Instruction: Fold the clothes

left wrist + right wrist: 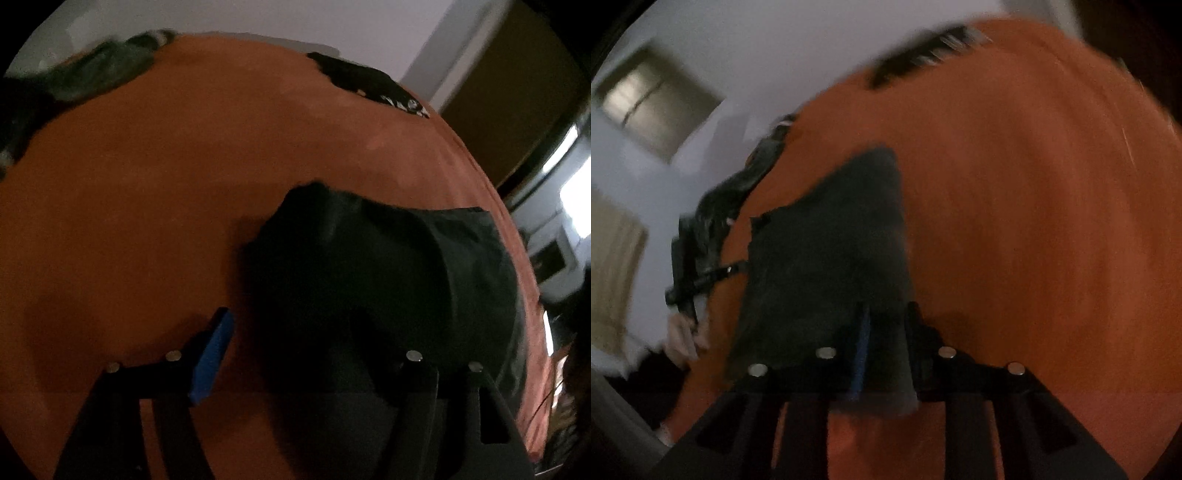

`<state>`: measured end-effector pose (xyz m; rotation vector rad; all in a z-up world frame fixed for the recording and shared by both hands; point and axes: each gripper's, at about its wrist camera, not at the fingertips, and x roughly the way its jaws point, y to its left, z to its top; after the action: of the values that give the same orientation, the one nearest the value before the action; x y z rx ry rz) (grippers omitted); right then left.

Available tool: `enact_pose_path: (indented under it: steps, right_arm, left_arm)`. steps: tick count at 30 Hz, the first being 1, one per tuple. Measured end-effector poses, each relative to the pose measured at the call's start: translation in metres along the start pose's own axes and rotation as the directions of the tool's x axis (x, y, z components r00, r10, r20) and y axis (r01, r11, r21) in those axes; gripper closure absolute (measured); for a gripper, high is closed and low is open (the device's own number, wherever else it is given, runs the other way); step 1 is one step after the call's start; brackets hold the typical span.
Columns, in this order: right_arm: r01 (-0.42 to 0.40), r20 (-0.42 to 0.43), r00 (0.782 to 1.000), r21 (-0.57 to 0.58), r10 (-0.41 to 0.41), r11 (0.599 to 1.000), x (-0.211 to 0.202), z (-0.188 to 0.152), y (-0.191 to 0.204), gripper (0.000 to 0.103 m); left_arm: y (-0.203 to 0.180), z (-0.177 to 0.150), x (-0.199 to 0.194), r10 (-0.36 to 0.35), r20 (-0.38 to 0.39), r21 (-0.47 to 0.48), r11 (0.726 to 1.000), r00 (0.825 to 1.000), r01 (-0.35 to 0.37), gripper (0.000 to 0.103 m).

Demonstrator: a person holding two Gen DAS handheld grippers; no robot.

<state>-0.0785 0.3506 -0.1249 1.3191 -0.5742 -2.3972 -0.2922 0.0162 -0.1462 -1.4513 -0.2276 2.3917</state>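
A dark green-black garment [369, 266] lies bunched on the orange bed cover [166, 166]. My left gripper [295, 350] is open, with its jaws wide apart: the blue-padded left finger [212, 354] rests on the cover beside the garment, and the cloth hides the tip of the right finger. In the right wrist view, my right gripper [886, 339] is shut on an edge of the same garment [827, 258], which spreads away from the jaws to the upper left. The left gripper [698, 273] shows at the garment's far side.
Other dark clothes lie at the far edges of the bed [369, 81] [92, 70] [923, 51]. The bed's right edge drops off near a white unit [554, 251]. White walls surround the bed.
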Motion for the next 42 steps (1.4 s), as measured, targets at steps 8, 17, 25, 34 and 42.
enact_pose_path:
  steps: [8, 17, 25, 34, 42]
  right_arm:
    - [0.073, -0.095, 0.992, -0.137, -0.086, 0.988, 0.087, 0.111, 0.019, 0.034]
    - [0.022, -0.075, 0.997, 0.011, -0.021, 1.0, 0.106, 0.128, -0.002, 0.083]
    - [0.071, -0.095, 0.993, 0.006, -0.07, 0.997, 0.103, 0.133, -0.001, 0.084]
    - [0.209, -0.08, 0.972, -0.118, -0.219, 0.971, 0.098, 0.147, 0.043, 0.081]
    - [0.106, 0.039, 0.994, -0.422, -0.099, 0.901, 0.095, 0.183, 0.167, 0.043]
  left_arm:
    - [0.004, 0.028, 0.019, -0.02, 0.006, -0.024, 1.0, 1.0, 0.02, 0.032]
    - [-0.002, 0.056, 0.028, -0.078, -0.019, 0.119, 0.99, 0.997, 0.079, 0.088]
    - [0.029, 0.062, 0.026, -0.092, 0.023, -0.067, 0.993, 0.995, 0.094, 0.069]
    - [0.085, 0.039, -0.019, 0.047, 0.073, -0.221, 0.975, 0.996, -0.03, 0.041]
    - [0.096, 0.01, 0.001, -0.111, 0.02, -0.293, 0.95, 0.994, 0.112, 0.041]
